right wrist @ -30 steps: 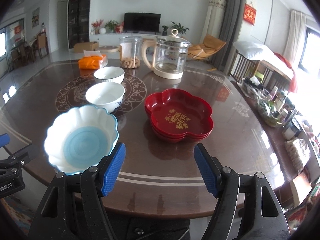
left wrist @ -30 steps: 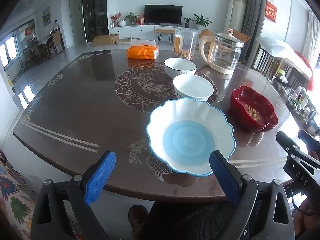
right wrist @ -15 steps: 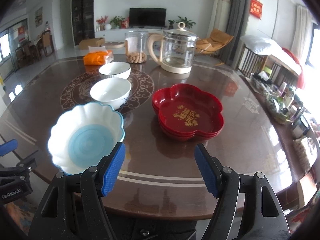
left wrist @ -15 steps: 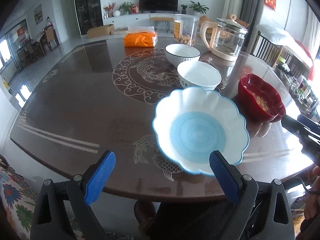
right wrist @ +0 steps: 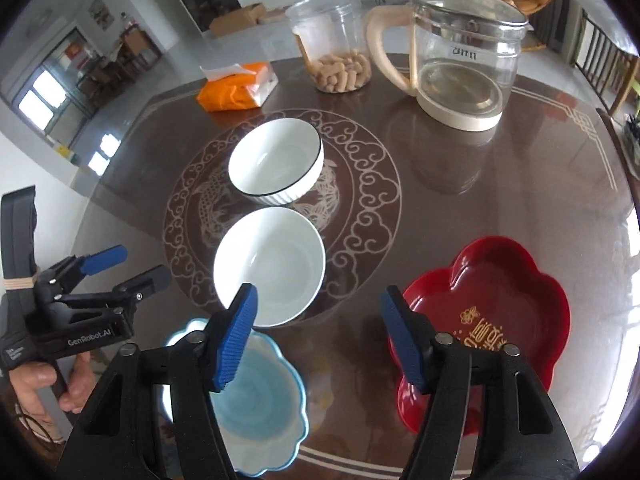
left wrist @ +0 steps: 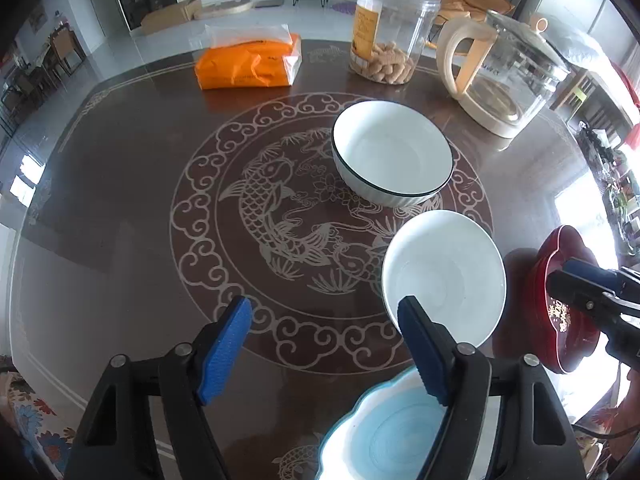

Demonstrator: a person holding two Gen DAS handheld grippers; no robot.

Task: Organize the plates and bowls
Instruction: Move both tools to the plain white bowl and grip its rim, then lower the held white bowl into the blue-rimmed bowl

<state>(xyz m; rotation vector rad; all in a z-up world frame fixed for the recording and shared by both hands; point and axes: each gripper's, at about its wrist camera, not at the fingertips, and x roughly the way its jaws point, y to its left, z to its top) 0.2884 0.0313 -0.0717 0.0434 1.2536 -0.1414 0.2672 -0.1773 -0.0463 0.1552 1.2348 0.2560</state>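
Observation:
Two white bowls stand in the table's fish medallion: a dark-rimmed far bowl (left wrist: pixel 392 158) (right wrist: pixel 276 160) and a plain near bowl (left wrist: pixel 444 276) (right wrist: pixel 269 266). A blue scalloped plate (left wrist: pixel 388 436) (right wrist: pixel 256 396) lies at the front, stacked red flower plates (left wrist: pixel 560 312) (right wrist: pixel 492 304) to the right. My left gripper (left wrist: pixel 324 306) (right wrist: pixel 132 268) points down over the table, its jaws closing with only bare table between them; its right finger overlaps the near bowl's edge. My right gripper (right wrist: pixel 319 294) (left wrist: pixel 588 284) is closing too, holding nothing, between the near bowl and the red plates.
At the back of the brown table (left wrist: pixel 120 184) stand an orange tissue pack (left wrist: pixel 248 64), a clear snack jar (left wrist: pixel 388 36) and a glass kettle with a cream handle (right wrist: pixel 460 60). A person's hand (right wrist: pixel 36 380) grips the left tool.
Both grippers have swung forward over the table and tipped downward. Their jaws stand narrower. The blue plate has slid to the bottom of both views; the white bowls now fill the middle.

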